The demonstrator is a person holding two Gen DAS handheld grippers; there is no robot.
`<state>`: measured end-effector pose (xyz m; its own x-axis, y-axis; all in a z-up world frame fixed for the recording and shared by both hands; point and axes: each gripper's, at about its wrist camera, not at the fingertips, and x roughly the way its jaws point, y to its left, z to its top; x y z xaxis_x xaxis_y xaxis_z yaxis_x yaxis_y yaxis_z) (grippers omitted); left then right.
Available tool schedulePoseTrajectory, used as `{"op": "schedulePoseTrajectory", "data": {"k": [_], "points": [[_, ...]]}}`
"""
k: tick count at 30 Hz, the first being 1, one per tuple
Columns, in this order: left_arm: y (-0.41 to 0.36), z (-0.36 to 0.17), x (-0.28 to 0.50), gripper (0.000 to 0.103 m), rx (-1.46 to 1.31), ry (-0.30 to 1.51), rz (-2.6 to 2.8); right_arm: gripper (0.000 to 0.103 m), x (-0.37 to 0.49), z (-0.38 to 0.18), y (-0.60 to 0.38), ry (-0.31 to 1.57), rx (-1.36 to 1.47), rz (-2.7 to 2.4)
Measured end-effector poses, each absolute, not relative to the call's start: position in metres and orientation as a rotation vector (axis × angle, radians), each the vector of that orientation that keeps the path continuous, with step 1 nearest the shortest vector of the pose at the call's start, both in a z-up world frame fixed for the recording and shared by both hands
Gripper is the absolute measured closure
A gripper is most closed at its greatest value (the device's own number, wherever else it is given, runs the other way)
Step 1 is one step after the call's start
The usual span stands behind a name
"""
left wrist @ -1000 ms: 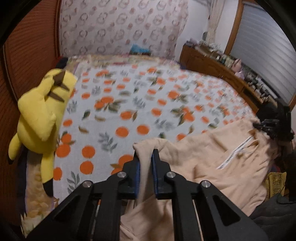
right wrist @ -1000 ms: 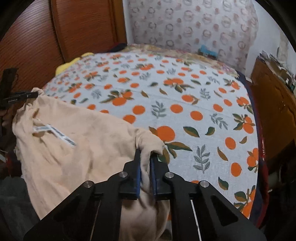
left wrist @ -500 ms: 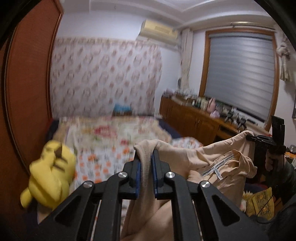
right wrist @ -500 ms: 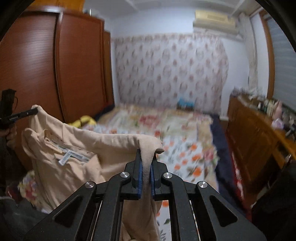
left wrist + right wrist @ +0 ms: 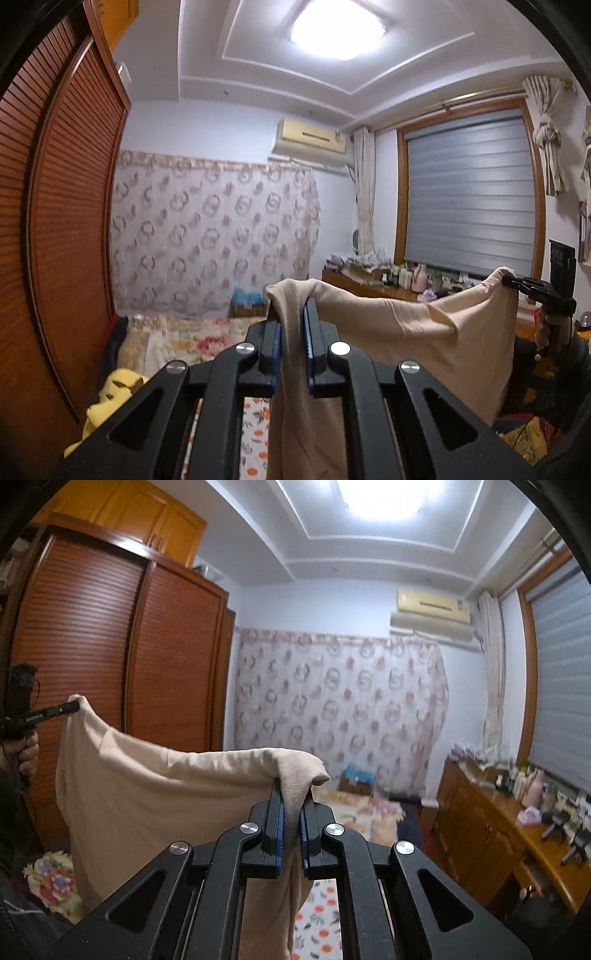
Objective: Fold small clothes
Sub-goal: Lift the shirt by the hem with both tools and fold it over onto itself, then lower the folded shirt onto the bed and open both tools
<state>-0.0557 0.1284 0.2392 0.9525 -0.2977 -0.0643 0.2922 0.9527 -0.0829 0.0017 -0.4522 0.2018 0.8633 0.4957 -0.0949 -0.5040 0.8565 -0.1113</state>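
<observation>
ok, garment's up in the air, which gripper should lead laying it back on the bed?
Neither clearly: left gripper and right gripper each clamp a top corner of the beige garment, jaws shut, held level. Probably lower both together.

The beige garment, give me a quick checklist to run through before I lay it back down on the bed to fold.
1. Left gripper shut on a top corner of the beige garment: ok.
2. Right gripper shut on the other top corner: ok.
3. Top edge stretched between the two grippers: not ok, it sags in the middle.
4. Cloth hanging free below, lifted clear of the bed: cannot tell, the lower hem is out of view.
5. Yellow plush toy away from the garment: ok, it sits at the bed's left edge.
</observation>
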Motion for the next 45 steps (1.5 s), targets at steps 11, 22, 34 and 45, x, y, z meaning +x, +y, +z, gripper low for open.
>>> {"op": "schedulePoseTrajectory", "data": {"k": [11, 22, 34, 45], "points": [[0.144, 0.244, 0.058, 0.095, -0.045, 0.121, -0.165, 0.099, 0.113, 0.226, -0.422, 0.115, -0.193, 0.443], [0.118, 0.075, 0.252, 0.095, -0.004, 0.453, -0.096, 0.099, 0.327, 0.056, -0.384, 0.461, -0.199, 0.389], [0.104, -0.003, 0.343, 0.093, 0.032, 0.599, -0.130, 0.099, 0.439, -0.042, -0.372, 0.652, -0.212, 0.365], [0.103, -0.023, 0.363, 0.074, 0.054, 0.703, -0.193, 0.095, 0.466, -0.080, -0.372, 0.740, -0.177, 0.364]]}}
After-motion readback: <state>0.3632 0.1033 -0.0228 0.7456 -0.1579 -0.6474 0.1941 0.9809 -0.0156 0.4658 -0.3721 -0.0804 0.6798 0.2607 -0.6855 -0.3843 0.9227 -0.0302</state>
